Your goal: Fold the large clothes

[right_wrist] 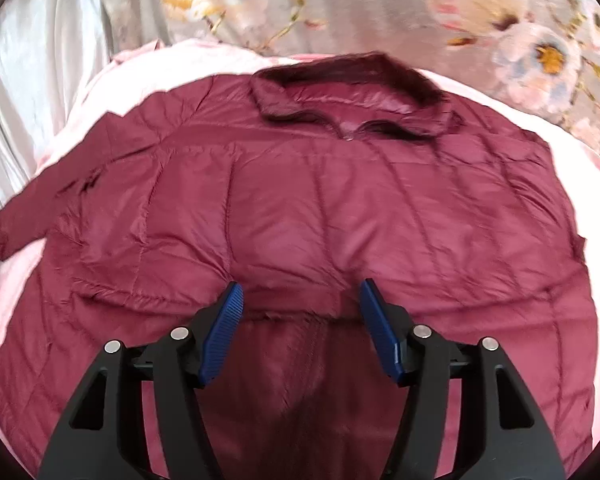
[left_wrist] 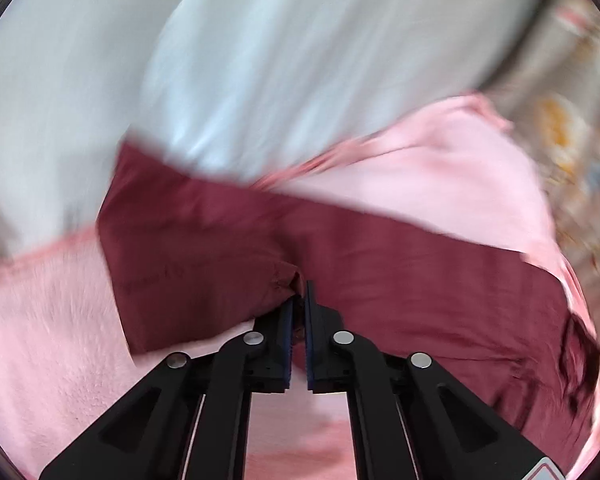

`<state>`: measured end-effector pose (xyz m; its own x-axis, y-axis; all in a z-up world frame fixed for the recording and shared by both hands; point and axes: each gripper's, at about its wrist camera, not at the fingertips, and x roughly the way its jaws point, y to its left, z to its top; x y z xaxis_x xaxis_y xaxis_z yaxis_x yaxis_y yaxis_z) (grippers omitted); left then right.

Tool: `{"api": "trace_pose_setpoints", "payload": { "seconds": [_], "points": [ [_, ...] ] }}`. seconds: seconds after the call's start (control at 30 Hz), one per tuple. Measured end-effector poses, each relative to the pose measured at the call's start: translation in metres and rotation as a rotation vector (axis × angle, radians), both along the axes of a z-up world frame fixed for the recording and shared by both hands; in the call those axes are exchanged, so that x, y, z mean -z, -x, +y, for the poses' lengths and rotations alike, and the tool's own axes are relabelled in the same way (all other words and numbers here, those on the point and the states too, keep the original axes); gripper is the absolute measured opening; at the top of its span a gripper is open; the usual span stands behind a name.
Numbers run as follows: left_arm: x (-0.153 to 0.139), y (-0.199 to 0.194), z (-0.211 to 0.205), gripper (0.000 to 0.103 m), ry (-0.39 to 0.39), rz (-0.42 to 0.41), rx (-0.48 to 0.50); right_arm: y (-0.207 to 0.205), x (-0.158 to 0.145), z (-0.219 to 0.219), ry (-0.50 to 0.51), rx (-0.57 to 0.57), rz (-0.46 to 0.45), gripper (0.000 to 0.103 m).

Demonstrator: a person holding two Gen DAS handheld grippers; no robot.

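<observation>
A: Where's the jacket (right_wrist: 300, 208)?
B: Spread flat on the pink blanket (right_wrist: 16, 280), collar at the far side.
A: And the grippers?
B: The left gripper (left_wrist: 299, 300) is clamped on the jacket's cloth; the right gripper (right_wrist: 300, 300) is spread, grasping nothing.

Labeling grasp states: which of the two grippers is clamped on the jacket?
The left gripper: jaws shut, pinching maroon jacket fabric. The right gripper stands open above it, nothing between its pads.

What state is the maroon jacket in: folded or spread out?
Mostly spread out. The jacket lies flat on the pink blanket, collar at the far end, one sleeve stretched sideways.
</observation>
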<state>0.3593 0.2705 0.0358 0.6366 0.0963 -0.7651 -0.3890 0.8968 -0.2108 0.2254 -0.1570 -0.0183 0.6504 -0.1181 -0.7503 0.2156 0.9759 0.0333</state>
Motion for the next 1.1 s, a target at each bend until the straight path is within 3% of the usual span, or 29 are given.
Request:
{"api": "trace_pose_setpoints", "payload": {
  "seconds": [0.23, 0.33, 0.43, 0.5, 0.53, 0.57, 0.6, 0.63, 0.7, 0.8, 0.9, 1.03, 1.1],
  "points": [
    [-0.092, 0.041, -0.168, 0.000, -0.124, -0.227, 0.398, 0.044, -0.015, -0.025, 0.018, 0.043, -0.026, 0.062],
    [-0.102, 0.072, -0.249, 0.000, -0.138, -0.266, 0.578, 0.061, -0.015, -0.040, 0.010, 0.072, -0.032, 0.062],
    [-0.091, 0.091, -0.316, 0.002, -0.142, -0.241, 0.712, 0.076, -0.013, -0.055, -0.004, 0.096, -0.034, 0.063],
    [-0.074, 0.099, -0.349, 0.012, -0.142, -0.198, 0.772, 0.086, -0.012, -0.065, -0.008, 0.117, -0.038, 0.069],
    [-0.059, 0.103, -0.367, 0.033, -0.130, -0.161, 0.819, 0.091, -0.012, -0.071, -0.010, 0.129, -0.039, 0.070],
    [-0.047, 0.102, -0.376, 0.064, -0.127, -0.133, 0.842, 0.094, -0.011, -0.077, -0.014, 0.141, -0.038, 0.070],
    [-0.033, 0.103, -0.383, 0.075, -0.130, -0.111, 0.847, 0.097, -0.011, -0.083, -0.020, 0.147, -0.037, 0.070],
    [-0.024, 0.107, -0.385, 0.079, -0.134, -0.104, 0.846, 0.099, -0.011, -0.086, -0.026, 0.149, -0.037, 0.070],
    [-0.008, 0.117, -0.381, 0.079, -0.129, -0.077, 0.851, 0.103, -0.012, -0.093, -0.042, 0.151, -0.044, 0.071],
    [0.007, 0.117, -0.358, 0.079, 0.005, -0.018, 0.843, 0.107, -0.016, -0.099, -0.068, 0.151, -0.058, 0.072],
    [0.012, 0.107, -0.308, 0.079, 0.143, 0.018, 0.773, 0.101, -0.023, -0.101, -0.095, 0.146, -0.073, 0.073],
    [0.009, 0.091, -0.251, 0.079, 0.221, 0.016, 0.667, 0.082, -0.036, -0.083, -0.118, 0.090, -0.097, 0.074],
    [0.004, 0.085, -0.234, 0.079, 0.214, 0.006, 0.626, 0.069, -0.041, -0.064, -0.096, 0.042, -0.107, 0.075]
  ]
}}
